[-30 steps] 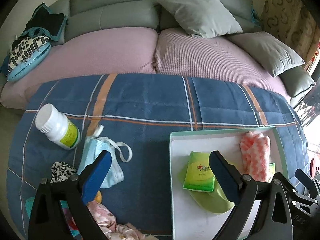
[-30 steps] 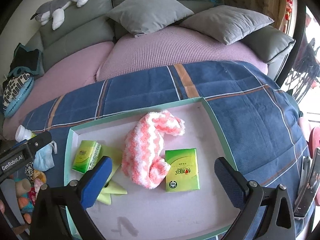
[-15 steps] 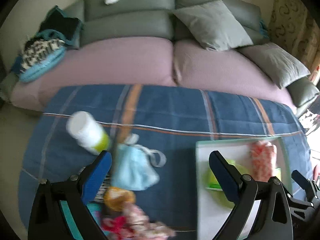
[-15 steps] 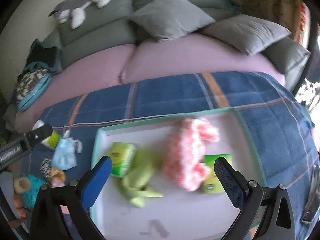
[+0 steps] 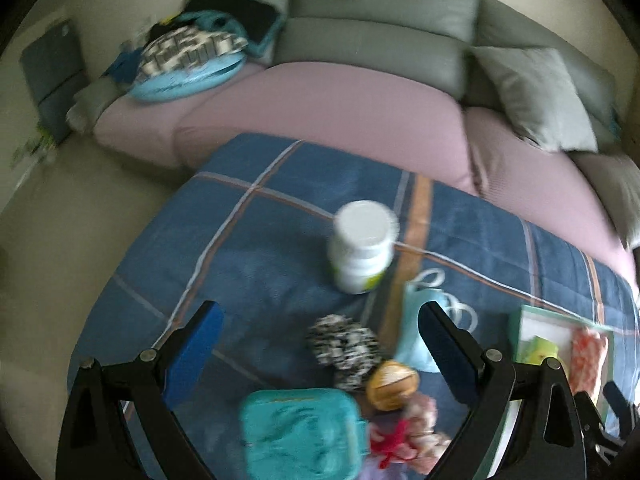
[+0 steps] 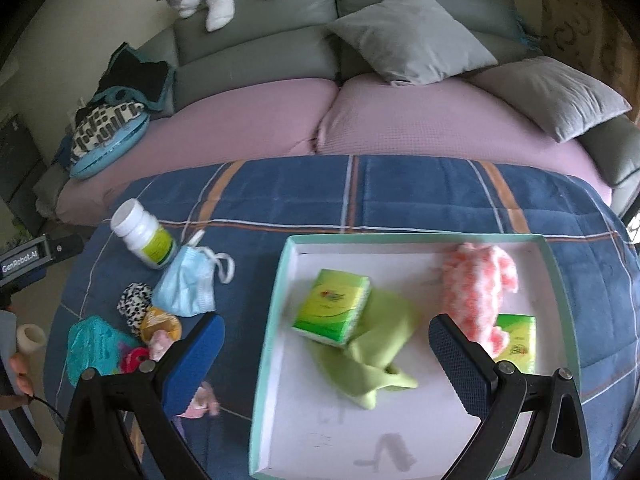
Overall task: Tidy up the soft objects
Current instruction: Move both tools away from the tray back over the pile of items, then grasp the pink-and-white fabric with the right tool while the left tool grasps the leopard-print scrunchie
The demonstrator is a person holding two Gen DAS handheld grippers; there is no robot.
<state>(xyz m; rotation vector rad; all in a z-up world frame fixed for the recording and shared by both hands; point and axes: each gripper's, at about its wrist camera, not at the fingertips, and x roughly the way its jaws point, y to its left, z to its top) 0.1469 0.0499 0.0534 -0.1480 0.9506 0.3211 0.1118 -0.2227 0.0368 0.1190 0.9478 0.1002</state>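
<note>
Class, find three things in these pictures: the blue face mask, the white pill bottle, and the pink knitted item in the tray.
blue face mask (image 6: 185, 288), right wrist view, middle of its pleated panel
white pill bottle (image 6: 146, 238), right wrist view, its side
pink knitted item (image 6: 476, 286), right wrist view, its middle

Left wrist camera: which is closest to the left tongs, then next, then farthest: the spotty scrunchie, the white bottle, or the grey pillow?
1. Spotty scrunchie, just ahead between the left tongs.
2. White bottle, farther up the blue blanket.
3. Grey pillow, back on the sofa, upper right.
</note>
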